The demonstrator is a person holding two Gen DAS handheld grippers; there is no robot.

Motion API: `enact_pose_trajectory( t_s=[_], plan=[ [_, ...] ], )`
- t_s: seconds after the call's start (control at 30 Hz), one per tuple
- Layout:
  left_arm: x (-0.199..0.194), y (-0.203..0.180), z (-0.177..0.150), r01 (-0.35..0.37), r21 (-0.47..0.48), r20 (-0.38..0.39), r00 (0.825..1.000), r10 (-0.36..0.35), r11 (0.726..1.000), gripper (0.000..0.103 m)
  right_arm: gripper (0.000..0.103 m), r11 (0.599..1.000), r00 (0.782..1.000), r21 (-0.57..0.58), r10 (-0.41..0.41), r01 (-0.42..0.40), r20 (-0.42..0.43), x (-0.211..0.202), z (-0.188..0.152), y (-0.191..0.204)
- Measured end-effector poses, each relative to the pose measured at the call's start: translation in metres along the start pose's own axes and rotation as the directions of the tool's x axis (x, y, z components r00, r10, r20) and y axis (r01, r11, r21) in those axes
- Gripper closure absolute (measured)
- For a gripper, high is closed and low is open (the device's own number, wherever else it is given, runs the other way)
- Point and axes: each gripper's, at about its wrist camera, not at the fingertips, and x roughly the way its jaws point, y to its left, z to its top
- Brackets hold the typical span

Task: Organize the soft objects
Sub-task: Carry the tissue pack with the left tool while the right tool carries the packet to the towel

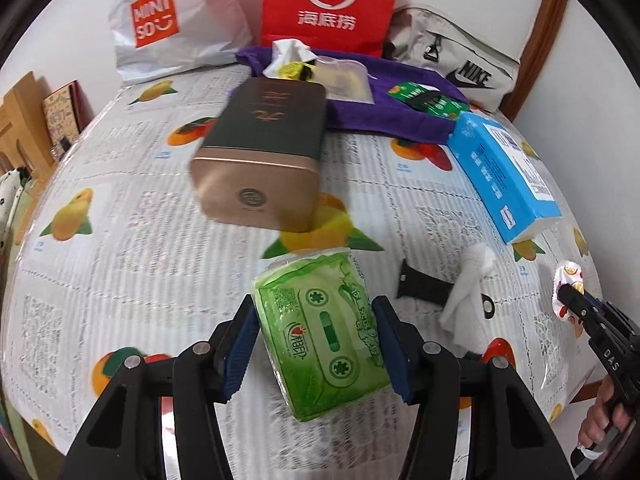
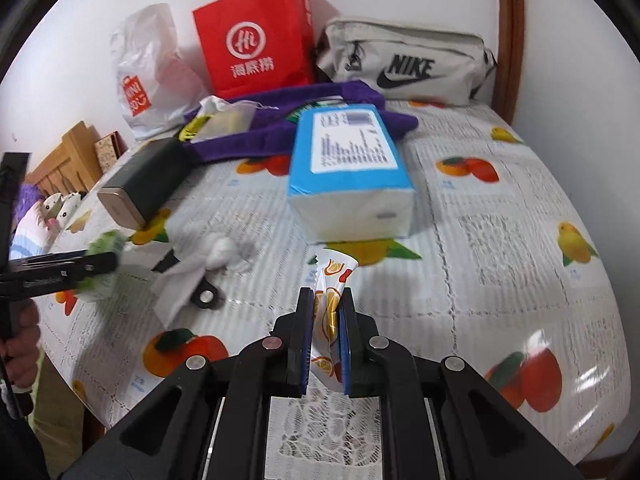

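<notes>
While both units are loaded:
left hand-held gripper (image 1: 316, 344): clamped on green tissue pack (image 1: 326, 340)
right hand-held gripper (image 2: 325, 334): pinching fruit-print sachet (image 2: 332, 280)
worktop (image 2: 500, 240): blue tissue pack (image 2: 352, 176) beyond sachet

From my feed, the green tissue pack (image 1: 324, 336) looks like glossy crinkled plastic film, as does the orange-printed sachet (image 2: 330, 304). The tin (image 1: 256, 156) reads as smooth brushed metal, gold and dark. I see a shiny clear plastic cover over the lace tablecloth (image 2: 500, 240), matt purple cloth (image 1: 400, 108) and a paper red bag (image 2: 256, 40).
</notes>
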Motion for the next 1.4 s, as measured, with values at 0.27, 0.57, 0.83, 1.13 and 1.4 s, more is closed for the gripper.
enact_pose_trajectory(
  t_s=[0.27,0.57,0.83,1.13,1.4],
  plan=[
    [-0.027,0.024,0.002,0.003,-0.046,0.046,0.999,0.0,0.999,0.048,0.091,0.999,1.0,0.046,0.026,-0.025,-0.008,-0.006,0.004,-0.003],
    [-0.059,0.032,0.019,0.012,-0.067,0.113,0.994,-0.004,0.998,0.048,0.091,0.999,0.996,0.015,0.032,-0.034,0.08,-0.045,0.033,0.011],
    [-0.083,0.028,0.038,0.016,-0.063,0.173,0.985,-0.005,0.998,0.048,0.091,0.998,0.988,-0.011,0.056,-0.055,0.147,-0.072,0.063,0.019],
    [-0.086,0.026,0.065,0.0,-0.076,0.179,0.984,0.014,0.997,0.048,0.091,0.994,0.982,-0.018,0.108,-0.106,0.153,-0.067,0.096,0.018],
    [-0.075,0.022,0.098,-0.018,-0.074,0.18,0.983,0.031,0.997,0.048,0.091,0.992,0.982,-0.033,0.122,-0.118,0.146,-0.05,0.124,0.017]
  ],
)
